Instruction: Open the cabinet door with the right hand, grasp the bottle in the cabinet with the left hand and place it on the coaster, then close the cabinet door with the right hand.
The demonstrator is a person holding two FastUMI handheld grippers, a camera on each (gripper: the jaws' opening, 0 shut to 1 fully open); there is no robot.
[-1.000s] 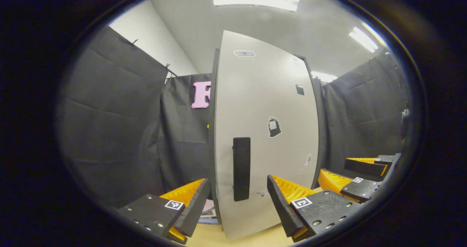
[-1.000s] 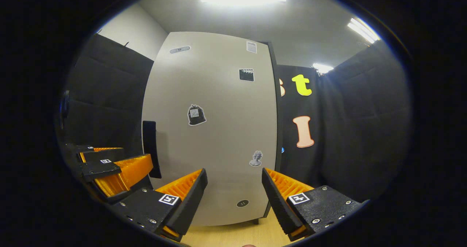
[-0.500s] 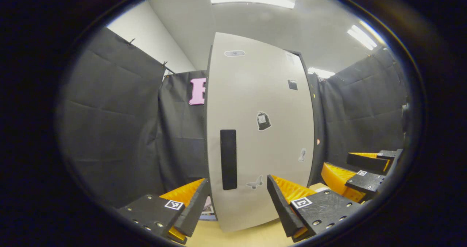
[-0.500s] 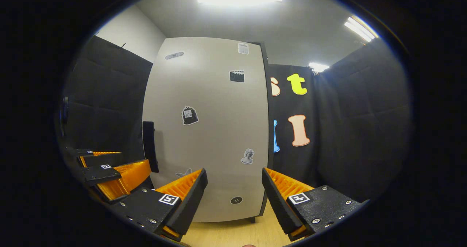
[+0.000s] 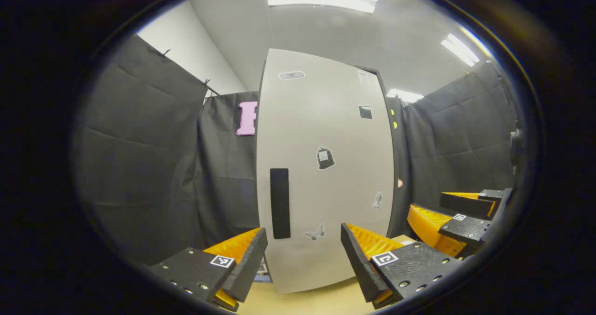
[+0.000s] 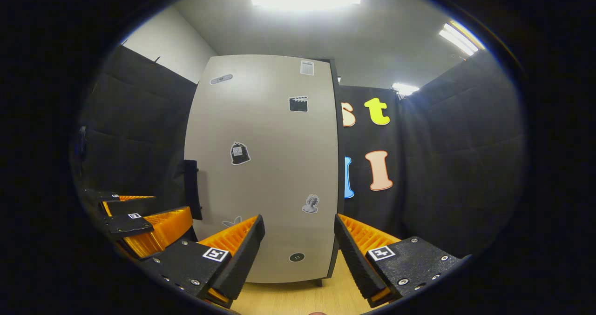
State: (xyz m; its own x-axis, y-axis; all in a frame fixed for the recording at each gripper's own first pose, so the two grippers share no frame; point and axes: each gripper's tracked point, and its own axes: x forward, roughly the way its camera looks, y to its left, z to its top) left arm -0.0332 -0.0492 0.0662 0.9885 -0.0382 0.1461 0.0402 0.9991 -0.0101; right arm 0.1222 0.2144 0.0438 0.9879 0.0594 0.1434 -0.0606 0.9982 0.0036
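Observation:
A tall cabinet stands on the wooden table with its grey door (image 5: 326,184) (image 6: 265,175) shut, so the inside is hidden. A black vertical handle (image 5: 280,203) (image 6: 191,196) runs along the door's left edge. My left gripper (image 5: 303,231) is open, a short way in front of the door's lower part, with the handle just left of centre. My right gripper (image 6: 298,219) is open too, facing the door's lower right part with nothing between its fingers. In the left gripper view the right gripper (image 5: 442,210) is at the far right. In the right gripper view the left gripper (image 6: 139,205) is at the far left.
Black cloth walls (image 5: 149,166) (image 6: 447,166) close in the booth on both sides of the cabinet. A strip of pale wooden tabletop (image 6: 302,298) lies before the cabinet's foot. Something flat and light (image 5: 263,267) peeks out at the cabinet's lower left, mostly hidden.
The cabinet has grown smaller in both views and slid left in the left gripper view: both grippers have drawn back a little. Both stay open, and the door is still shut.

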